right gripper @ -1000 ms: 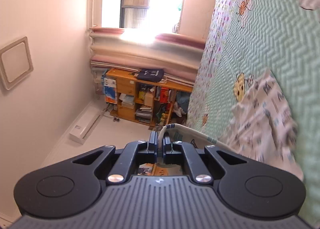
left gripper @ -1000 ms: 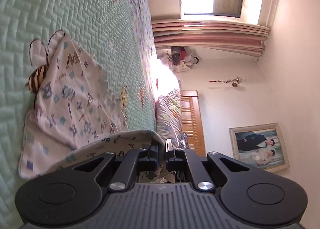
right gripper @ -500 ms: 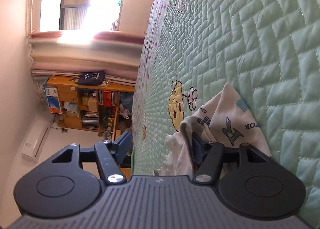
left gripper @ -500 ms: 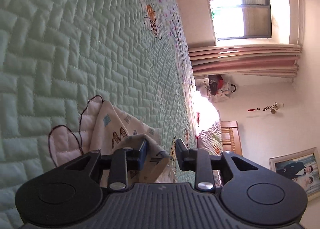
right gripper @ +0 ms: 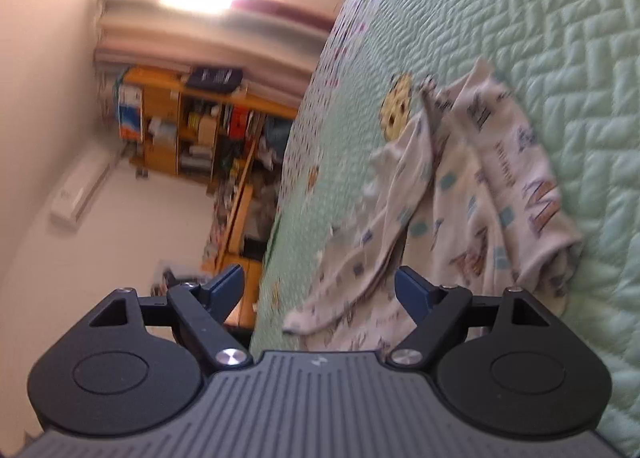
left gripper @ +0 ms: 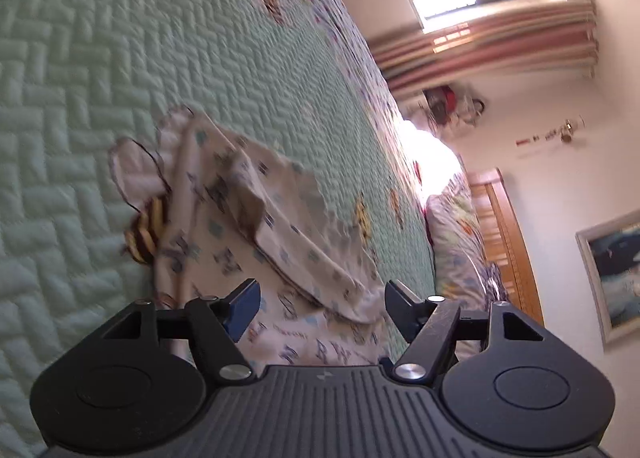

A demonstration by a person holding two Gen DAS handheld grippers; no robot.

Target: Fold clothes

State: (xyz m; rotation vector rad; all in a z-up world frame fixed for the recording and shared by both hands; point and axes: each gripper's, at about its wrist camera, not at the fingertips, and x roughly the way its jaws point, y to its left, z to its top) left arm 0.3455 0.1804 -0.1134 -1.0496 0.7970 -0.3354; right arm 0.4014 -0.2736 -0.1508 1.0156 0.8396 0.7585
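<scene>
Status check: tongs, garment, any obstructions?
Left tongs open, empty. Right tongs open, empty. Printed garment lies loosely folded on green quilt. Nothing in the way.

Left gripper point(left gripper: 322, 308) & right gripper point(right gripper: 319, 290): matte black, ribbed grey top w/ small logo, silver screws, round caps, blue pads point(right gripper: 412, 292).

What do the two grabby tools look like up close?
Both look alike. The left tool and the right tool have matte black bodies with ribbed grey tops, a big round disc on each side, and shiny silver screws. Their fingertips carry dark blue pads. A tiny pale logo sits mid-body. No cables, hands or sleeves show.
</scene>
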